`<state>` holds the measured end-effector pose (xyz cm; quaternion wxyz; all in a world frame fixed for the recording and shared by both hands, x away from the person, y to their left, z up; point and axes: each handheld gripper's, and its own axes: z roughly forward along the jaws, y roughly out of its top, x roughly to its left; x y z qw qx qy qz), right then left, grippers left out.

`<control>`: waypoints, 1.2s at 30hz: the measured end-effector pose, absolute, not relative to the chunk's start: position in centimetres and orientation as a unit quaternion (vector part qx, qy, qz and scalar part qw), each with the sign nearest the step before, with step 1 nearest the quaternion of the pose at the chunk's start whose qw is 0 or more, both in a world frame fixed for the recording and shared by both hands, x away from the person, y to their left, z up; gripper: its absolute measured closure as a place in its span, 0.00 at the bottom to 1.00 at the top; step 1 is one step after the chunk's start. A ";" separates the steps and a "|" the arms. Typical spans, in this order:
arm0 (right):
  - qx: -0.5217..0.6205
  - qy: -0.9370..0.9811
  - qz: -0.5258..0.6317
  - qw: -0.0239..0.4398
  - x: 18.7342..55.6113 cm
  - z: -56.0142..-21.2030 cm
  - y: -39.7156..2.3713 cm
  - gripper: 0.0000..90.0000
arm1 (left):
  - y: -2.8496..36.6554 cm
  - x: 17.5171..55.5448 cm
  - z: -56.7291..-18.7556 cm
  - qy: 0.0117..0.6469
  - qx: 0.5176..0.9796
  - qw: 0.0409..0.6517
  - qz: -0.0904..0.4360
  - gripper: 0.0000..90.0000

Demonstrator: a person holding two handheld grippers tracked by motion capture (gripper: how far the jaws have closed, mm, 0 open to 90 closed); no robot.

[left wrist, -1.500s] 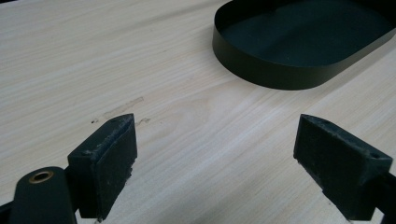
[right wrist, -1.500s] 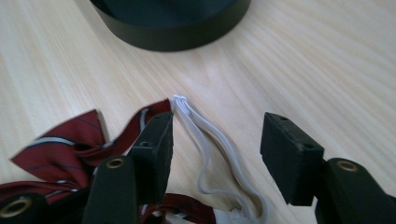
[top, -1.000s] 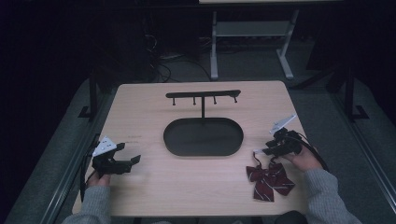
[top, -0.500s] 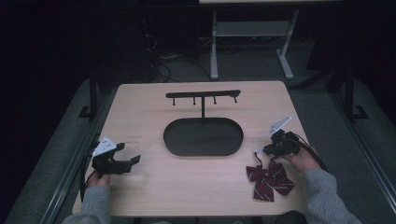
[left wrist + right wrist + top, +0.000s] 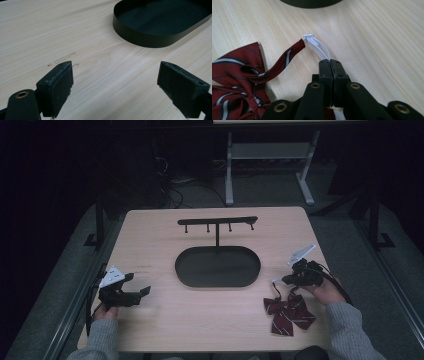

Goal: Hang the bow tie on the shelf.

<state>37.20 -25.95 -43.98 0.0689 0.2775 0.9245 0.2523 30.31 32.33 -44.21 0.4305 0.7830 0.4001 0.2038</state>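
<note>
Right gripper view shows a dark red striped bow tie lying flat on the table, with a thin white elastic loop knotted to the end of one cloth strap. The right claw has its jaws pressed together on that elastic, the cord emerging from between them.

Assessment: the bow tie is light, soft cloth that will sag and swing when lifted; the elastic is thin and stretchy, so it may slip from the pads or lengthen under pull. The elastic loop is judged the proper hold, being the part that could go over a peg.

High view places the bow tie near the front right of the table, just beside the right claw. A black oval tray sits at the centre, with a black peg rack standing at its far side. The left claw rests at the front left, well apart; in the left gripper view its jaws stand wide with nothing between them.
</note>
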 end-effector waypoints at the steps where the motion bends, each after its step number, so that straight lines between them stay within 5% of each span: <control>1: 0.275 0.924 0.254 0.071 37.2 -43.9 -26.0 0.98 | 32.3 30.3 -44.2 0.400 0.783 0.430 0.204 0.14; 36: 0.200 0.922 0.294 0.154 33.8 -36.2 -23.0 0.98 | 32.2 30.3 -44.3 0.399 0.782 0.432 0.205 0.15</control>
